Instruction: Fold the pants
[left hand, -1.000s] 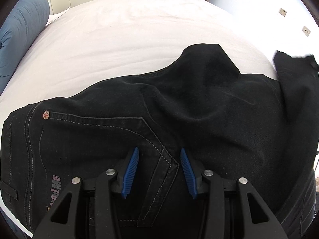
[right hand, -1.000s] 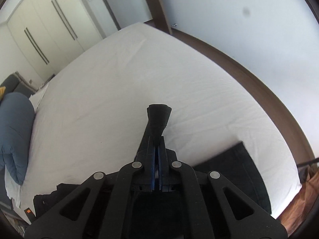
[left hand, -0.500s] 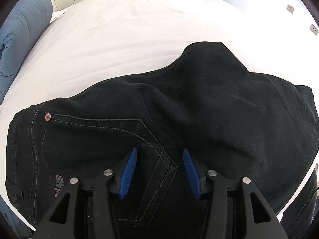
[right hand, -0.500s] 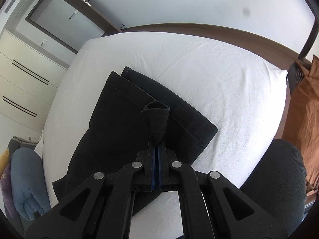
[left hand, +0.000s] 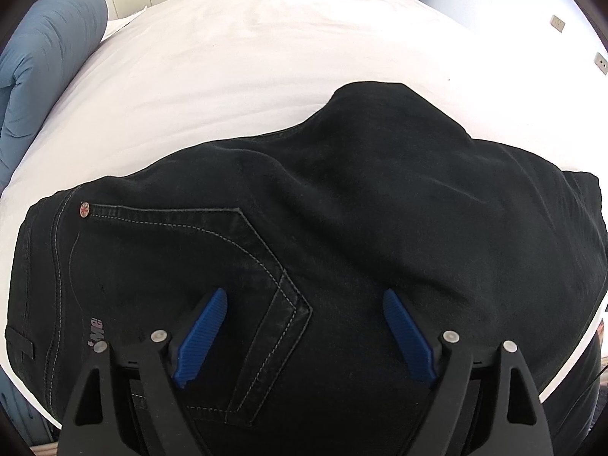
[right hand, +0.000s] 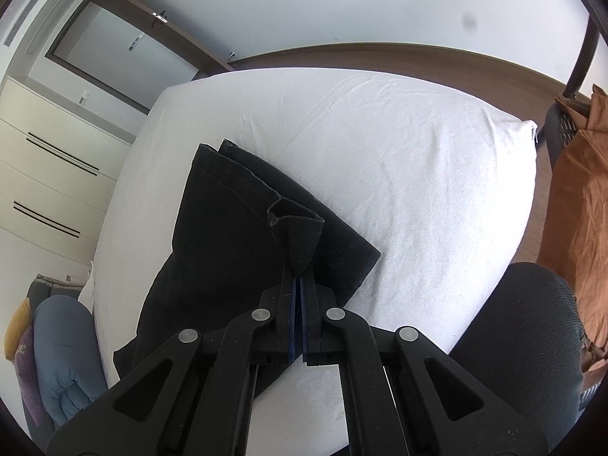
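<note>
Now folding black pants [left hand: 342, 228] on the white bed [left hand: 266, 57].
Right tool [right hand: 297, 266] clenched on the hem end [right hand: 296, 235], lifted just above the folded leg, likely to lay it flat over the rest. Left tool [left hand: 304, 326] opening over the stitched back pocket [left hand: 212, 258], pads not pressing on cloth, probably releasing the waist end now lying near the bed's front edge.

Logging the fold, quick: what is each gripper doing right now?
Left gripper: jaws opening over the pants, pads off the cloth.
Right gripper: closed on a pinched pant hem.
</note>
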The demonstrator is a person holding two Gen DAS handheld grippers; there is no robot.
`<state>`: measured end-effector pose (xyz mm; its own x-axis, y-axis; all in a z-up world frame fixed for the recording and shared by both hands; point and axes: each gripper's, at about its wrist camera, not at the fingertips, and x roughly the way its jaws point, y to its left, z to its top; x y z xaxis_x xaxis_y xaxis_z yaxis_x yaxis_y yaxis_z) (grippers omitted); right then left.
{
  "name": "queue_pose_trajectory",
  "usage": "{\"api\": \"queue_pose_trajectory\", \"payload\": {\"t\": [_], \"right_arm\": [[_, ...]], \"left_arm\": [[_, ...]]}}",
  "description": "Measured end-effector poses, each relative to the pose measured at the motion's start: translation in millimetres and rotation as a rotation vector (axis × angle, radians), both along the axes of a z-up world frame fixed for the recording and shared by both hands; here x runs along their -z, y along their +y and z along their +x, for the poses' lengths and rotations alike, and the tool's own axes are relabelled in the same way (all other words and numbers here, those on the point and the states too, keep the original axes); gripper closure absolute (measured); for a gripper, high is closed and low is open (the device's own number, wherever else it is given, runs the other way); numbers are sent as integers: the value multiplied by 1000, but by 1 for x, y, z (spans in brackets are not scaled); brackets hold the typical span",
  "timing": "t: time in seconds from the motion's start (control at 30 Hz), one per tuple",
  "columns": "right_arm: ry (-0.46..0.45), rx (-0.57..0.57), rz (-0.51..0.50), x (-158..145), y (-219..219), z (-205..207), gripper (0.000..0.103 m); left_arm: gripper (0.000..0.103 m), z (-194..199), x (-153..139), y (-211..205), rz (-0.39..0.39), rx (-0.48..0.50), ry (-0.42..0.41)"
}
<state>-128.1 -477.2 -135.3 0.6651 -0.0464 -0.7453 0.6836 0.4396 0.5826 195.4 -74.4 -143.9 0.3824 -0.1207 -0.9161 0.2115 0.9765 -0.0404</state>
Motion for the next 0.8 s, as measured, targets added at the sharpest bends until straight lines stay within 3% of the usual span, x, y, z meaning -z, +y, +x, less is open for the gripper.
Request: {"api": "queue_pose_trajectory", "payload": {"t": [0.4, 0.8], "right_arm": [[5, 9, 33, 6, -1, -8, 103], [20, 13, 41, 9, 2, -14, 103]], "left_arm": [[10, -8, 8, -14, 14, 27, -15], [4, -30, 29, 3, -15, 23, -53]]}}
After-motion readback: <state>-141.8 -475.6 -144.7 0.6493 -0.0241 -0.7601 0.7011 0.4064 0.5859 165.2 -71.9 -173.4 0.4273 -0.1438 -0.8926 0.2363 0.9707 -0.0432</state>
